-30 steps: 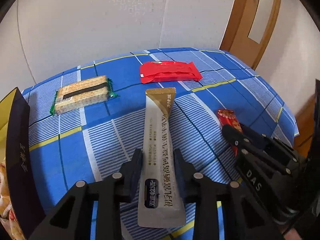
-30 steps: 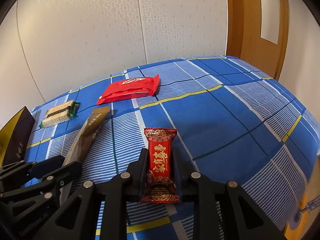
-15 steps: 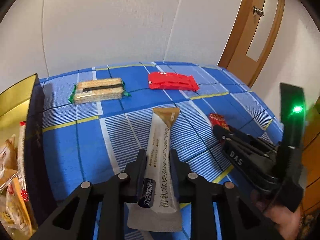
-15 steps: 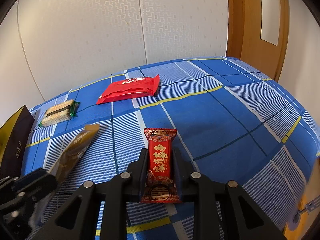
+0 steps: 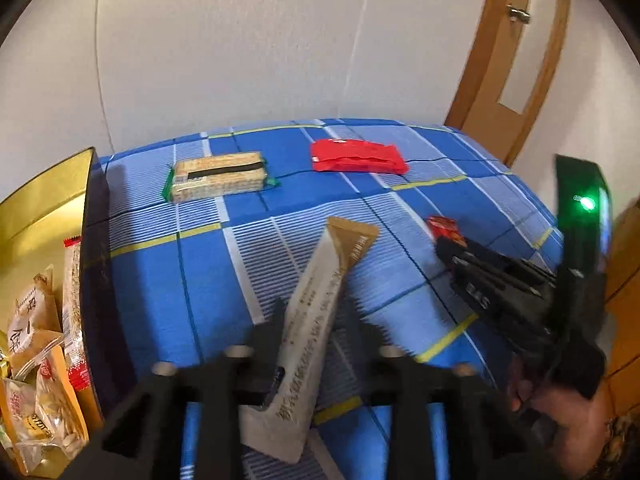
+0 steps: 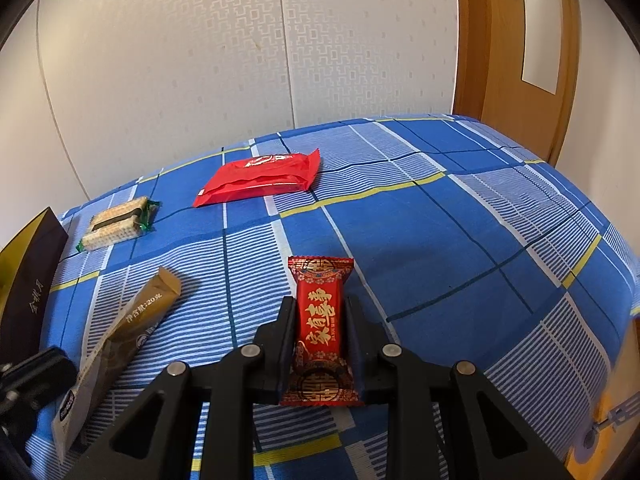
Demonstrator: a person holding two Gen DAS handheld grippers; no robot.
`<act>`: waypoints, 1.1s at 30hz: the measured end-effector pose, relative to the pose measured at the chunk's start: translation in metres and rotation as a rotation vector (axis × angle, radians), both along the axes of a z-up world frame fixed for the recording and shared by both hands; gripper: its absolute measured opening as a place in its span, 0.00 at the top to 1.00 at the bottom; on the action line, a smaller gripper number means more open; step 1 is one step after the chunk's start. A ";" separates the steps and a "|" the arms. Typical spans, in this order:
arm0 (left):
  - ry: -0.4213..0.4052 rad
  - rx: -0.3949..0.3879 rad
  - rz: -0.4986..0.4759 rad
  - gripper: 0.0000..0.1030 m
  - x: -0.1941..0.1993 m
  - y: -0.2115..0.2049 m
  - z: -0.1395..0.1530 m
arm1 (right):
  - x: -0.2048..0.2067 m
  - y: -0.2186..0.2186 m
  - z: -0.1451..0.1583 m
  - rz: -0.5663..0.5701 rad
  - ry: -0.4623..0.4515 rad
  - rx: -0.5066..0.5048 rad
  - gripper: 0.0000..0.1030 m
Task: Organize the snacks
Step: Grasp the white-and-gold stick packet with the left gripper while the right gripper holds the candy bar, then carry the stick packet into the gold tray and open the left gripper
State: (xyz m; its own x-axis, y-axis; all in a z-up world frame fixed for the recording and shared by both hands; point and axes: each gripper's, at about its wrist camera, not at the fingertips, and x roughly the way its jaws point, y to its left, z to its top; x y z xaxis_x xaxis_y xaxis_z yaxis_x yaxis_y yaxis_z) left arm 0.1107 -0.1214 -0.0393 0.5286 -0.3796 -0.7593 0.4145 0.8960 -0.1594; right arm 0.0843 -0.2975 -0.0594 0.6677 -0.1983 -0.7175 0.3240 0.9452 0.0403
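At six o'clock, my left gripper point(image 5: 314, 328) clamps the tilted sachet point(image 5: 316, 320); my right gripper point(image 6: 320, 322) pinches the candy point(image 6: 320, 328). Box point(image 5: 94, 240) at nine. Risk: skewed sachet twists free.

Left gripper point(image 5: 314, 320): blurred by motion in the left wrist view; its base runs off the bottom edge.
Sachet point(image 5: 310, 340): print smeared and unreadable in the left wrist view; its lower sides sit behind the fingers.
Box point(image 5: 94, 240): cut by the left edge of the frame; only one wall and part of the inside show.
Snack packs point(image 5: 36, 392): lower left, partly out of frame, labels too small to read.
Red candy point(image 6: 320, 332): flanks covered by the right gripper point(image 6: 320, 330) fingers.
Hand point(image 5: 560, 412): lower right, blurred and cut off.
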 end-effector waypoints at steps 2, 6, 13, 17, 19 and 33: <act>0.018 -0.004 -0.015 0.65 0.007 -0.005 -0.003 | 0.000 -0.001 0.000 0.002 -0.001 0.001 0.76; 0.035 0.088 -0.044 0.63 0.018 -0.020 -0.015 | 0.000 0.000 0.000 0.002 0.000 0.001 0.75; -0.035 0.150 -0.151 0.79 0.006 -0.028 -0.021 | 0.000 0.000 0.000 0.002 0.000 0.001 0.75; -0.011 0.068 -0.121 0.82 0.000 -0.016 -0.016 | 0.000 0.000 0.000 0.001 0.001 0.001 0.75; -0.037 0.050 -0.124 0.82 -0.008 -0.011 -0.010 | 0.000 0.000 0.000 0.001 0.001 0.001 0.75; -0.086 -0.134 0.074 0.82 -0.017 0.068 0.040 | 0.000 0.000 0.000 -0.001 0.002 0.000 0.75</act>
